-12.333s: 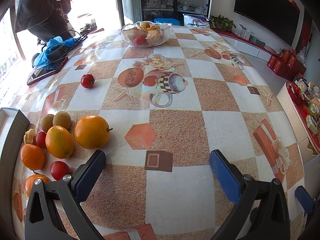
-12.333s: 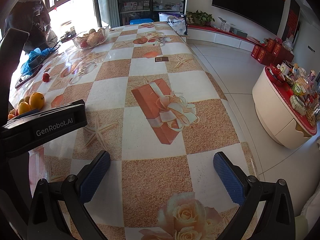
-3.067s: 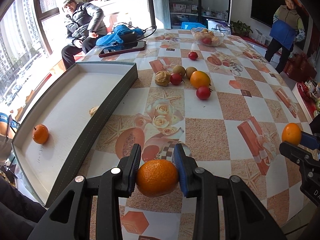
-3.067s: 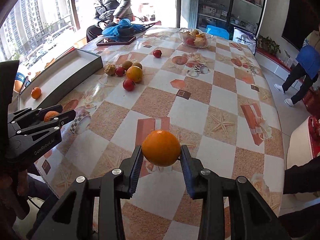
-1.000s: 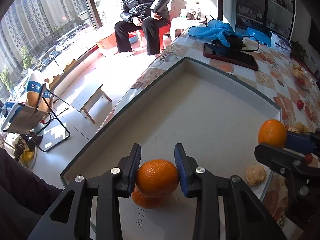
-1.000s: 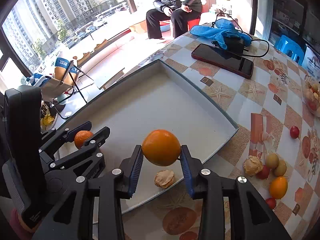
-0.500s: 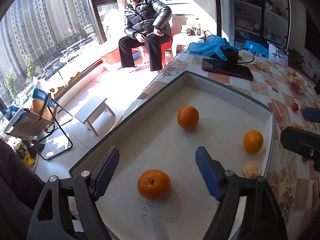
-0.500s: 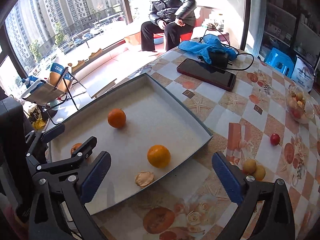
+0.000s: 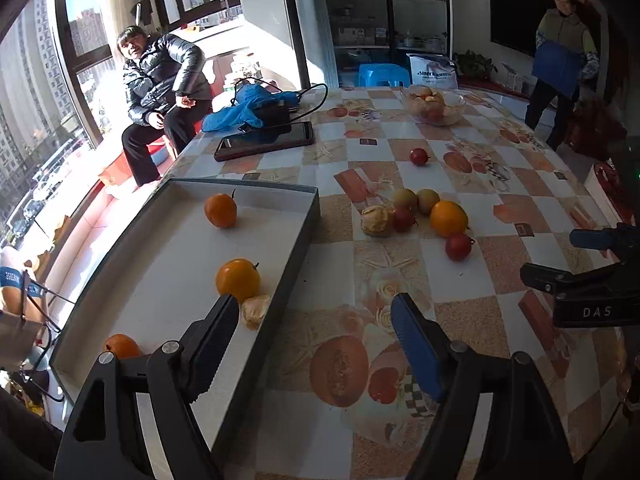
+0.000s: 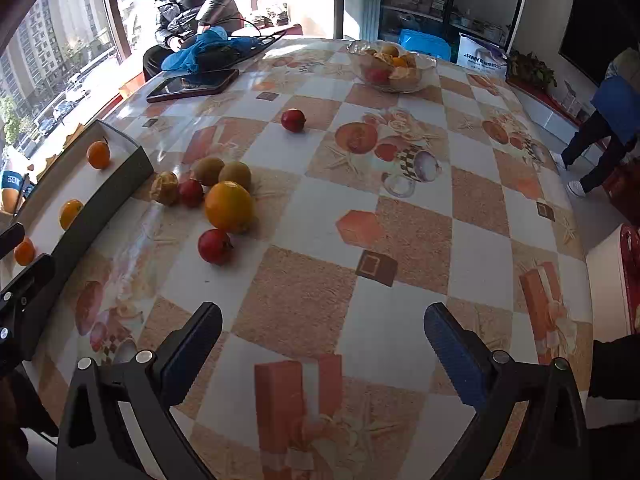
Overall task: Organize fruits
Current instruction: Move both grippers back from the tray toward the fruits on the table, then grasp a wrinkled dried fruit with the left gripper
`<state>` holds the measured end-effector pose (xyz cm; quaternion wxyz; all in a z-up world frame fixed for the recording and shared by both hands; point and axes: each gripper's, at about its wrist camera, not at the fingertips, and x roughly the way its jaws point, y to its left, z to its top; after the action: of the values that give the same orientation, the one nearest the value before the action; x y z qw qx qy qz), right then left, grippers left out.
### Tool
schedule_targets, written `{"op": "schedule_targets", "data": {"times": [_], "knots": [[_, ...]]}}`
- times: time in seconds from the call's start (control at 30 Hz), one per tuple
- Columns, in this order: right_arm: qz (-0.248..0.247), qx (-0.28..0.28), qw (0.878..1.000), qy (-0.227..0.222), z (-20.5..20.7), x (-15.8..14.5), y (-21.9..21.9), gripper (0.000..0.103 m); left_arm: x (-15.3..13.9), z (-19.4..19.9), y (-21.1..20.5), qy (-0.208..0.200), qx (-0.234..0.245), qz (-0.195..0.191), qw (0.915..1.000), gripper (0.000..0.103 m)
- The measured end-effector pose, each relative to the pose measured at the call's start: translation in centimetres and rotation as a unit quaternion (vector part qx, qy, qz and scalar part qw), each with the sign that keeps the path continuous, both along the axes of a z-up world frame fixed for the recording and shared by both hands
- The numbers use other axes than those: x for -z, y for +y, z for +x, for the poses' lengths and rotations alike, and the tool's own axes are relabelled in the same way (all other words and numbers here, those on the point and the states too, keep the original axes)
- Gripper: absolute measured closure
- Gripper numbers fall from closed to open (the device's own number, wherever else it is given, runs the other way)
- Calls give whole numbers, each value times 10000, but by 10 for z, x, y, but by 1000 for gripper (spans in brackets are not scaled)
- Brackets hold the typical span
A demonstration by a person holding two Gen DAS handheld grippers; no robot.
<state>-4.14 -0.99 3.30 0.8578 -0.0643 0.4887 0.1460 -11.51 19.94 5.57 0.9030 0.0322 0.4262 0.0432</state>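
A: Hovering over the bench (image 10: 400,240), both grippers empty. Left gripper (image 9: 316,332): fingers apart, nothing between, above the tray (image 9: 296,240) wall.
B: Right gripper (image 10: 324,336)?
A: Fingers wide apart, bare cloth beneath.
B: Fruit?
A: Three oranges (image 9: 237,280) and one pale husked fruit (image 9: 255,310) lie in the tray. Just beside it on the bench: big orange (image 10: 229,207), two kiwis (image 10: 234,175), red fruits (image 10: 215,246), another husked one. Single red fruit (image 10: 293,120) farther off, near the bowl (image 10: 390,68).

"DAS" — right tongs (image 9: 592,276).
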Motion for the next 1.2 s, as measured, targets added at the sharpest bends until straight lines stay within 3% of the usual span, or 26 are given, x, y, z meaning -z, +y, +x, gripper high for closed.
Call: {"op": "schedule_targets", "data": {"times": [0.1,0.13,0.2,0.4,0.67,0.73,0.83,0.87,1.0,1.1,1.2], "knots": [[-87,348,9993,72,-12,22,-35,1,11,17,-17,166,27,-81,9998,21],[129,394,9991,92,-17,27,-46,0,15,23,-18,223,14,-178,9996,21],[128,498,9985,-182,-28,28,-56,0,20,35,-20,306,-26,-286,9991,21],[186,518,9978,-358,-37,28,-55,0,33,69,-22,516,-49,-224,9984,29],[198,515,9978,-364,-36,29,-55,0,41,102,-33,497,94,170,9986,30],[197,516,9978,-364,-36,29,-55,0,46,111,-34,570,56,235,9981,36],[203,517,9978,-364,-36,29,-55,0,46,116,-30,577,1,-50,9983,62],[197,517,9978,-364,-36,29,-55,0,46,115,-29,582,6,-140,9982,75],[197,518,9978,-365,-36,29,-55,0,45,94,-33,532,-24,-113,9985,75],[197,519,9978,-365,-36,29,-55,0,47,60,-37,433,-13,-228,9988,75],[197,518,9978,-366,-36,29,-55,0,48,26,-43,266,-91,-68,9996,74]]}}
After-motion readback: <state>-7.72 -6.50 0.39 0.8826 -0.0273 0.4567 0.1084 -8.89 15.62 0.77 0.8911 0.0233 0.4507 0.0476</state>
